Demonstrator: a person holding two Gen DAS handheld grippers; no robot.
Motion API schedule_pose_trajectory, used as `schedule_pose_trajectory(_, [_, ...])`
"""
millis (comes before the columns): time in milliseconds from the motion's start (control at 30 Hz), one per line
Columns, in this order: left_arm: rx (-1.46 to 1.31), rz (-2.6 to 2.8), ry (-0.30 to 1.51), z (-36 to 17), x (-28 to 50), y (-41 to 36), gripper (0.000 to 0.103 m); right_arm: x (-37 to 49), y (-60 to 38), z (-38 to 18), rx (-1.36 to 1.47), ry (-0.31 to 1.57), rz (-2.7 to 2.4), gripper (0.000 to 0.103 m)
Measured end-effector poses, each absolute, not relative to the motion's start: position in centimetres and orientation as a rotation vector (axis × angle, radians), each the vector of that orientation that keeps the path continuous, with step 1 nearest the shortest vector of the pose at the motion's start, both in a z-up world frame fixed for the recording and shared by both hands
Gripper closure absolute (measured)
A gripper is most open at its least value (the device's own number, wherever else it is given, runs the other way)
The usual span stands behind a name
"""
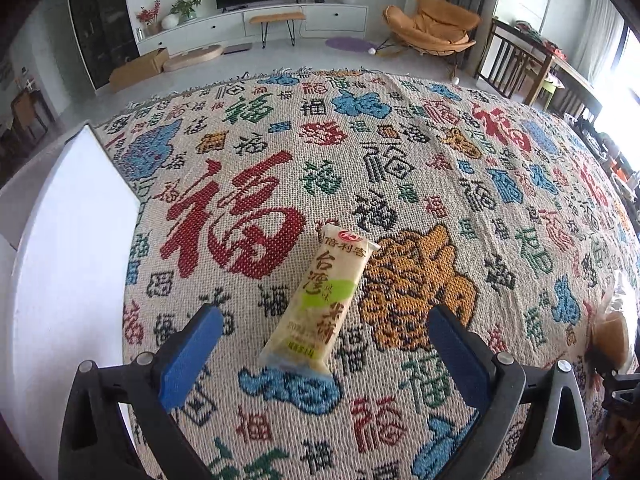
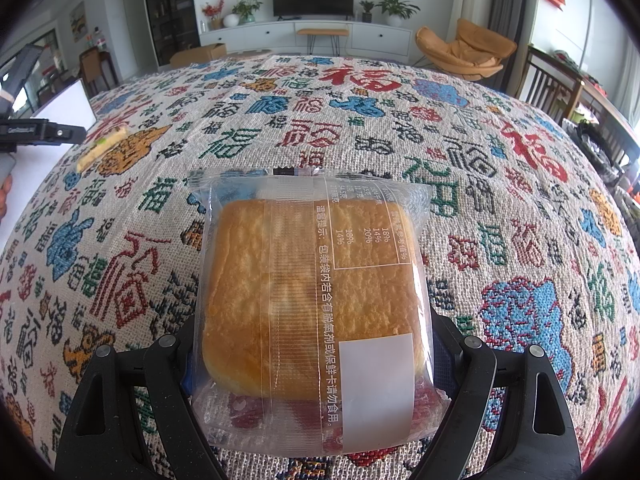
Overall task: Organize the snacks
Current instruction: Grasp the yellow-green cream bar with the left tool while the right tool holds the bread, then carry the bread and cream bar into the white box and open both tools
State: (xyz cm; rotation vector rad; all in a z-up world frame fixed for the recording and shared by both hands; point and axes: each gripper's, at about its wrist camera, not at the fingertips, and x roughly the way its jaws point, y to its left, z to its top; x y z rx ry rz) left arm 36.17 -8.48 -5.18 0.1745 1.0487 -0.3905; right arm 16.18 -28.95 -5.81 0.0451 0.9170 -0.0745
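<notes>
A long yellow-green rice cracker packet (image 1: 316, 300) lies on the patterned cloth (image 1: 440, 184). My left gripper (image 1: 322, 316) stands open around its near end, one blue pad (image 1: 188, 356) on each side, neither touching it. In the right wrist view the same packet (image 2: 102, 150) shows small at the far left, beside the left gripper (image 2: 40, 132). My right gripper (image 2: 314, 340) is shut on a clear packet of square golden bread (image 2: 312, 292), which hides most of both fingers. That bread packet (image 1: 612, 328) also shows at the right edge of the left wrist view.
A white box (image 1: 60, 240) stands at the left edge of the cloth, seen again as the white box (image 2: 68, 104) in the right wrist view. Past the table are a TV unit (image 1: 256, 24), an orange chair (image 1: 436, 28) and a dark wooden chair (image 1: 516, 64).
</notes>
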Motion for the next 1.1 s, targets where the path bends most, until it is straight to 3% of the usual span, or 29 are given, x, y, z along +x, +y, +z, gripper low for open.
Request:
schedule_pose_trajectory(67, [0.198, -0.385, 1.066, -6.2, 36.7, -8.9, 0.008, 16.2, -28.9, -5.8, 0.045, 0.917, -0.075, 0.016])
schedule_pose_trajectory(100, [0.219, -0.381, 1.082, -6.7, 36.8, -9.1, 0.024, 16.2, -28.9, -5.8, 0.045, 0.917, -0.075, 0.016])
schedule_pose_trajectory(133, [0.24, -0.382, 1.102, -7.3, 36.9, -9.3, 0.049, 16.2, -28.9, -5.8, 0.045, 0.917, -0.075, 0.016])
schedule_pose_trajectory(167, [0.253, -0.391, 1.115, -7.6, 36.9, -9.5, 0.057, 16.2, -28.9, -5.8, 0.045, 0.917, -0.075, 0.016])
schedule_pose_trajectory(200, [0.245, -0.401, 1.089, -7.3, 36.6, -9.5, 0.072, 16.2, -28.9, -5.8, 0.045, 0.917, -0.075, 0.016])
schedule_pose_trajectory(400, [0.08, -0.395, 1.035, -5.2, 33.4, -7.3, 0.073, 16.2, -28.9, -5.8, 0.046, 0.917, -0.074, 0.016])
schedule_pose_trajectory(633, [-0.116, -0.4, 0.958, -0.9, 23.6, -1.5, 0.073, 16.0, -29.4, -5.7, 0.081, 0.916, -0.048, 0.015])
schedule_pose_trajectory(933, [-0.185, -0.391, 0.866, 3.8, 15.1, 3.2, 0.073, 17.5, -29.8, -4.4, 0.027, 1.156, 0.041, 0.017])
schedule_pose_trajectory(1000, [-0.213, -0.398, 0.854, 4.5, 14.1, 4.1, 0.073, 17.6, -29.8, -4.3, 0.007, 1.164, 0.041, 0.021])
schedule_pose_trajectory(1033, [-0.231, -0.404, 0.848, 5.0, 13.7, 4.7, 0.073, 17.5, -29.9, -3.9, 0.014, 1.15, 0.05, 0.03])
schedule_pose_trajectory(1100, [-0.272, -0.406, 0.831, 6.2, 13.0, 6.6, 0.073, 17.7, -29.6, -3.0, 0.013, 1.14, 0.054, 0.031])
